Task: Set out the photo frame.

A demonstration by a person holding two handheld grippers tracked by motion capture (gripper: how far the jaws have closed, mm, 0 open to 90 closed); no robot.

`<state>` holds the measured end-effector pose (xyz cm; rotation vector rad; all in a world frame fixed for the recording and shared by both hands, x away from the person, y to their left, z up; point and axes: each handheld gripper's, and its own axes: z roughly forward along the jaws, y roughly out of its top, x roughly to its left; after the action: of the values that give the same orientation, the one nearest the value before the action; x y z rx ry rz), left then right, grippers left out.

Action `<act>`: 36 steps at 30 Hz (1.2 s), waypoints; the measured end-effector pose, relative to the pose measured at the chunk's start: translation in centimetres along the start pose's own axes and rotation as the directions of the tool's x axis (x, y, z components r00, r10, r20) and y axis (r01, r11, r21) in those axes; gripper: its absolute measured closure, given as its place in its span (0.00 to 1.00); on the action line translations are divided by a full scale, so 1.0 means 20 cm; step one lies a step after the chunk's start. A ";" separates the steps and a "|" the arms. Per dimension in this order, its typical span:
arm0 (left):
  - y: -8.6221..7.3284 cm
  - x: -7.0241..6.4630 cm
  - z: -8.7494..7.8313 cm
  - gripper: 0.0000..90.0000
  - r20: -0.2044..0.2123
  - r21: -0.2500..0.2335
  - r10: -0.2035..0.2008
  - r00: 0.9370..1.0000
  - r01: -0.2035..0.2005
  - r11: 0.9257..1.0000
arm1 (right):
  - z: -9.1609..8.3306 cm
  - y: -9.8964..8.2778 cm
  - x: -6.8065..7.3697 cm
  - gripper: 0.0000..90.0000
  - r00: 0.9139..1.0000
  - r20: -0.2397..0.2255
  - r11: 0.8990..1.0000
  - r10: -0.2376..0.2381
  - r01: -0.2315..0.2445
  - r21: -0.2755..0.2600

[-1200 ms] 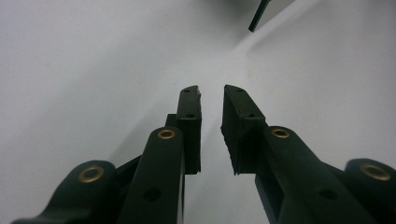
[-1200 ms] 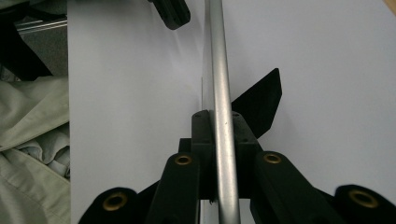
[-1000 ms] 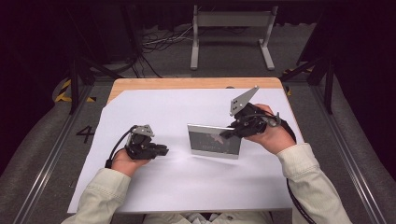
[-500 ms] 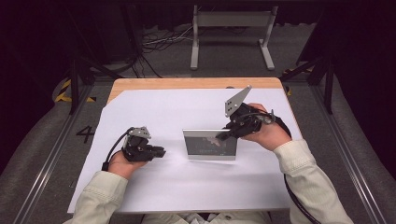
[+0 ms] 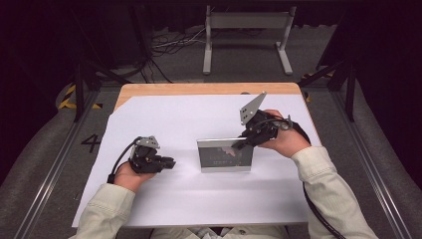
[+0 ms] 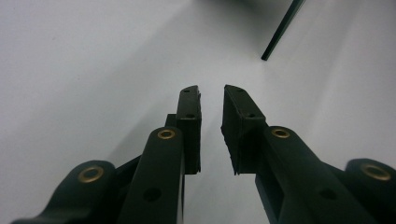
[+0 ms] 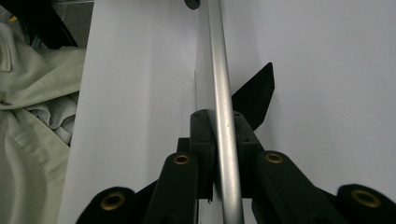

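A silver-rimmed picture frame (image 5: 224,155) stands upright on the white sheet near the table's middle. My right gripper (image 5: 242,143) is shut on its top right edge. In the right gripper view the silver rim (image 7: 223,93) runs straight between the two jaws, and the frame's black back stand (image 7: 254,95) sticks out to the right. My left gripper (image 5: 169,162) lies low on the sheet to the frame's left, apart from it. In the left gripper view it (image 6: 211,93) stands open with nothing between its fingers, and a dark thin edge (image 6: 280,30) shows farther off.
A white sheet (image 5: 199,199) covers most of the wooden table (image 5: 199,88). Beyond the far edge a metal stand (image 5: 246,30) and cables (image 5: 169,45) sit on the floor. Pale sleeves (image 5: 323,184) come in from the bottom.
The right gripper has drawn the frame slightly nearer to the person, and the frame now stands more upright. The left gripper has stayed put.
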<state>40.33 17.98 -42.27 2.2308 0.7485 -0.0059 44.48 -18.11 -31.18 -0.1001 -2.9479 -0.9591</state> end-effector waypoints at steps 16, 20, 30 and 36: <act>0.00 0.00 0.00 0.84 0.000 0.000 0.001 1.000 -0.001 1.000 | 0.00 -0.05 -0.05 0.74 0.997 0.073 1.000 0.026 -0.025 -0.017; 0.01 0.00 0.00 0.83 -0.002 -0.002 -0.001 1.000 0.001 1.000 | -0.02 -0.08 -0.05 0.61 0.993 0.095 0.997 0.067 -0.062 -0.056; 0.01 0.01 0.01 0.81 -0.007 -0.006 -0.004 1.000 0.004 1.000 | -0.08 -0.13 -0.01 0.49 0.985 0.142 0.988 0.098 -0.079 -0.133; 0.01 0.01 -0.01 0.72 -0.017 -0.030 -0.005 1.000 0.005 1.000 | -0.15 -0.17 0.02 0.44 0.975 0.183 0.980 0.129 -0.097 -0.172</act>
<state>40.56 18.07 -42.06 2.2033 0.7587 0.0224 43.96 -22.53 -30.79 -0.3845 -2.9885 -1.2361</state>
